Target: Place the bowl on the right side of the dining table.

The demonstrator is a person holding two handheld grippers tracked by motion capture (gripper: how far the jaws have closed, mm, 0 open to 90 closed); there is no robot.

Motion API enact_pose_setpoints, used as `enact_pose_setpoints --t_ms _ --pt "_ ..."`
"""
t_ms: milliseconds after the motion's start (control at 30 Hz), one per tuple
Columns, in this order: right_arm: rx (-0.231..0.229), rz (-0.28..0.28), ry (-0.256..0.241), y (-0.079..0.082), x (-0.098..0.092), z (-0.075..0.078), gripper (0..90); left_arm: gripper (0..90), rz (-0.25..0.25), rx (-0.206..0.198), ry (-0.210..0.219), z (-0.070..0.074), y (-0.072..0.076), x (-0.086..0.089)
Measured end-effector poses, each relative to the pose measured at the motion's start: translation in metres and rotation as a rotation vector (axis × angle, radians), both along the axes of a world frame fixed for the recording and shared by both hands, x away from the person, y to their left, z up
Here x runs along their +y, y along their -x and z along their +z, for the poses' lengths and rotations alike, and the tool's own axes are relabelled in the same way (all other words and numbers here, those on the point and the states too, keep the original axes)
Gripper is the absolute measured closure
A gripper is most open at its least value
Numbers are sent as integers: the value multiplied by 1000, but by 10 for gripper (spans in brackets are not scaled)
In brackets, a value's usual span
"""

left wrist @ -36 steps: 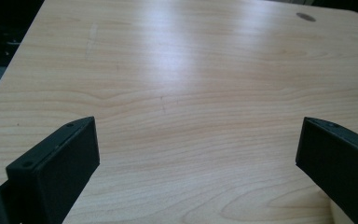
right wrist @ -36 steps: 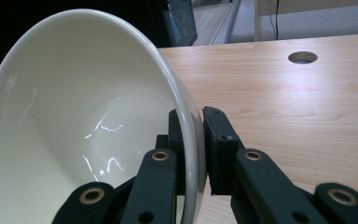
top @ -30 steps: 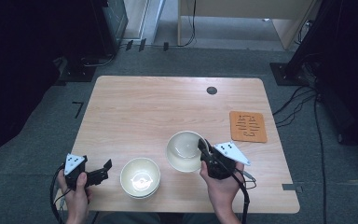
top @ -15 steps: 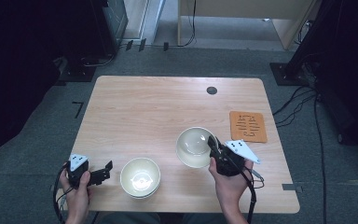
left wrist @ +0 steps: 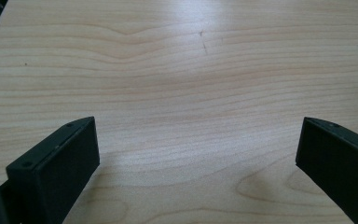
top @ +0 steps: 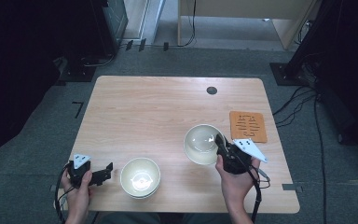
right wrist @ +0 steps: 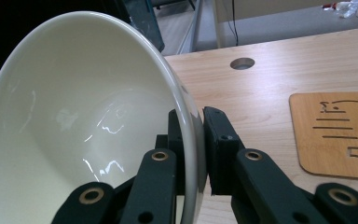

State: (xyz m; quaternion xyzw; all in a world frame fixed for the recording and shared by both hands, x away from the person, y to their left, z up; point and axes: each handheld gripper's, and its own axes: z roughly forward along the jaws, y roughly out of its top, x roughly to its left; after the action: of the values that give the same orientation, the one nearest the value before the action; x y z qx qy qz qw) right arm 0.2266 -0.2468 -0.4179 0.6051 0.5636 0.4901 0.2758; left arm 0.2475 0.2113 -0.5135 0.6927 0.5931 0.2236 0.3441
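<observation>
We take this for a lab or test room rather than a home. A plain wooden table (top: 168,116) with a cable hole (top: 211,90) stands alone on grey carpet (top: 42,154), with a tape mark (top: 78,108) stuck on the carpet at its left. Black cables (top: 303,100) run loose across the carpet at the right, towards dark stands (top: 307,51) and equipment. Another dark rack (top: 100,32) stands at the back left, and a light wooden desk (top: 242,14) with a cable hanging from it stands behind.
</observation>
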Motion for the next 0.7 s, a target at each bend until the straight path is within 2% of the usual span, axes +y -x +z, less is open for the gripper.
enact_pose_setpoints --t_ms 167,700 --pt "0 -17 -2 -1 -6 -1 826 0 -3 14 -19 -2 -1 -1" --pt "3 -74 -11 -5 -25 -3 826 0 -2 30 -34 -4 -2 -3"
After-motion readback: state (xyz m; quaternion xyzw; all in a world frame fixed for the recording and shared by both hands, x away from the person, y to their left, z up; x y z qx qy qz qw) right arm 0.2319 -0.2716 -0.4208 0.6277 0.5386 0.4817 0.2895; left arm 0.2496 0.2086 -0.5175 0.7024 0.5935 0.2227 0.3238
